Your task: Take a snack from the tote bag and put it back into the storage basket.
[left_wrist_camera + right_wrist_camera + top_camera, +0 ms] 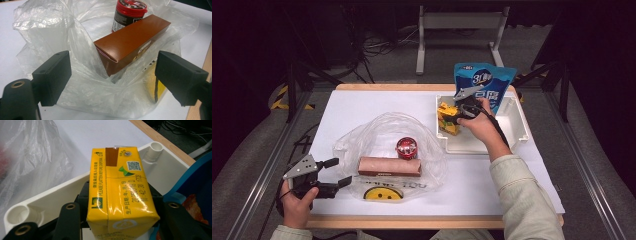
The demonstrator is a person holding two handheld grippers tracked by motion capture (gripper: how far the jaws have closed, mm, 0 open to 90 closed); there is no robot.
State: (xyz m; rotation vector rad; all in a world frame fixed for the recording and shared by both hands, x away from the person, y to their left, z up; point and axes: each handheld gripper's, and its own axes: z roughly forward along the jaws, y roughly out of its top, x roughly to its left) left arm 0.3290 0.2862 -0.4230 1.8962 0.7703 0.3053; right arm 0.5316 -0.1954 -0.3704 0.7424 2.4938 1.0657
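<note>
A yellow drink carton [120, 192] sits between the black jaws of my right gripper [122, 220], which is shut on its two sides. In the high view the carton [447, 120] is at the left end of a white bin [517, 127], with the right gripper [455, 114] on it. My left gripper [339, 171] stands open near the table's front left corner, its jaws pointing at a clear plastic bag [377, 130]. In the left gripper view the open left gripper [116, 75] frames a brown box [132, 47] inside the bag [50, 37], without touching it.
A red-lidded jar [406, 147] stands in the bag behind the brown box [389, 166]. A blue snack bag [484, 80] stands upright at the back of the bin. The bag carries a yellow smiley print [383, 194]. The table's wooden edge [412, 221] runs along the front.
</note>
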